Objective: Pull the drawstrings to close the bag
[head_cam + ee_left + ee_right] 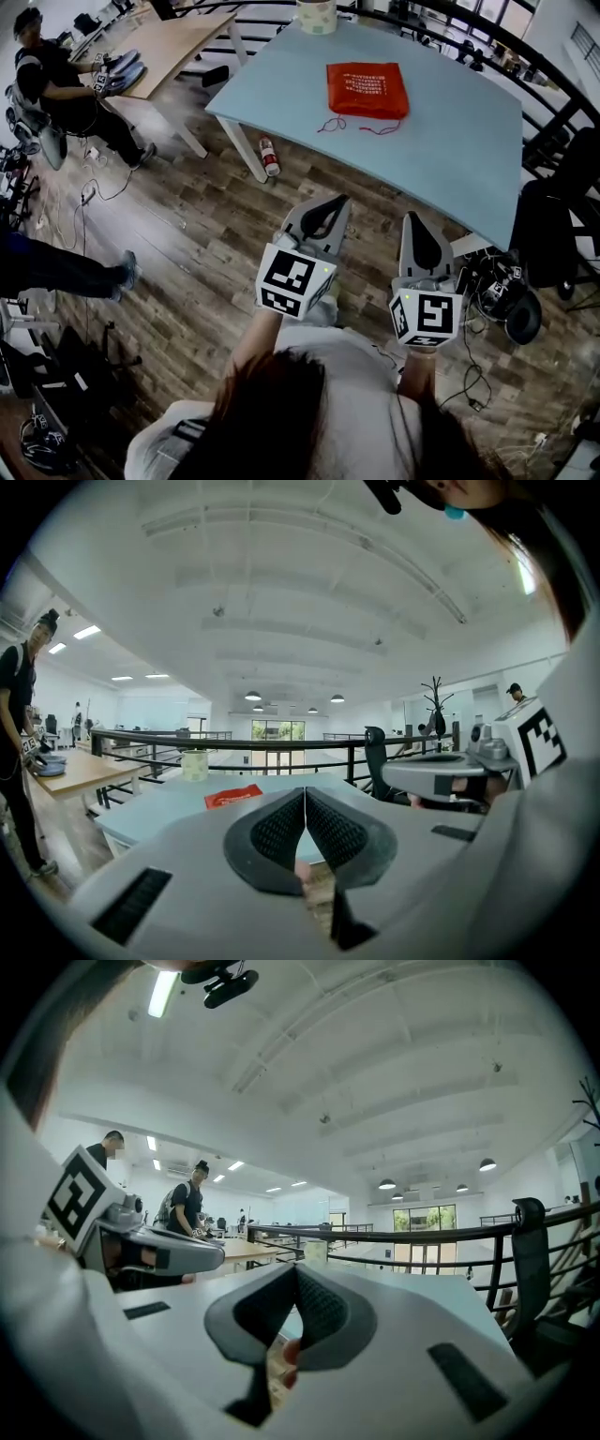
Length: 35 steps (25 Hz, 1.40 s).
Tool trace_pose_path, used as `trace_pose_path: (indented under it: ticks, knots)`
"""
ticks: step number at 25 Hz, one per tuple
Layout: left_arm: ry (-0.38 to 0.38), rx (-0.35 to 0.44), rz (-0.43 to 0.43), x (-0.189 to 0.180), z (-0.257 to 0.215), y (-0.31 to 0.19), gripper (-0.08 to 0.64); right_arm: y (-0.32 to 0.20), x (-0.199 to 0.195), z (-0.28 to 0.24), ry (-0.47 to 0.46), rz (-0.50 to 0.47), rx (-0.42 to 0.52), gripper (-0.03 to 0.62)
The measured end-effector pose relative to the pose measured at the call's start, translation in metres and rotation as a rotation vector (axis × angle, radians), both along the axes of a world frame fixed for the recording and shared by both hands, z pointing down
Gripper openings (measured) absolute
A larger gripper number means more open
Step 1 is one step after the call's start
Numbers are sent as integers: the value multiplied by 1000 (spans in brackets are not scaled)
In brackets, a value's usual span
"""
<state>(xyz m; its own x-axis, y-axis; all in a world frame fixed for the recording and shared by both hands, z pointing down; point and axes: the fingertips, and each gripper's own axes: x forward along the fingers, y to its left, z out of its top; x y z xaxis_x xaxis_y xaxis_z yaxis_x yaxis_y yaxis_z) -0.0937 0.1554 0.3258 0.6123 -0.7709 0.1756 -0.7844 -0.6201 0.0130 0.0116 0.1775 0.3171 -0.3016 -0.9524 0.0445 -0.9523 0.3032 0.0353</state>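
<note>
1. a flat orange fabric drawstring bag (367,89) lies on a pale blue table (450,150), with its thin cords (361,126) loose at the near edge.
2. the left gripper (328,206) and right gripper (418,225) are well short of the table, both clenched on nothing.

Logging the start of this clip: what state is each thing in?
Orange bag: lying flat on the table, untouched.
Drawstrings: slack, loose on the table beside the bag.
Left gripper: shut, empty.
Right gripper: shut, empty.
Bottle: lying on the floor.
</note>
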Motion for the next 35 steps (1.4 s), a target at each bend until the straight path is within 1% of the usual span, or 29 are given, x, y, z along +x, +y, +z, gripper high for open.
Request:
trace_pose_path:
  ticks: [4, 8, 11, 13, 18, 23, 25, 30, 35]
  knots:
    - [-4, -4, 14, -5, 2, -22, 17, -23, -5, 1, -6, 18, -16, 25]
    - [11, -12, 26, -12, -2, -44, 17, -44, -17, 2, 29, 14, -30, 25]
    - [13, -29, 47, -15, 2, -56, 17, -58, -23, 3, 16, 20, -39, 25]
    - [12, -30, 59, -19, 3, -64, 17, -66, -27, 4, 5, 29, -49, 25]
    - [29, -43, 81, -24, 4, -80, 17, -83, -32, 6, 35, 54, -66, 25]
    - [36, -60, 105, -26, 13, -88, 17, -96, -33, 7, 28, 94, -70, 25]
    - [39, -64, 104, -27, 16, -93, 17, -100, -34, 8, 28, 101, -73, 25]
    - [61, -61, 89, -30, 17, -104, 17, -111, -29, 9, -7, 113, -79, 25]
    - [63, -73, 51, -33, 24, -126, 17, -131, -14, 13, -18, 149, -85, 25]
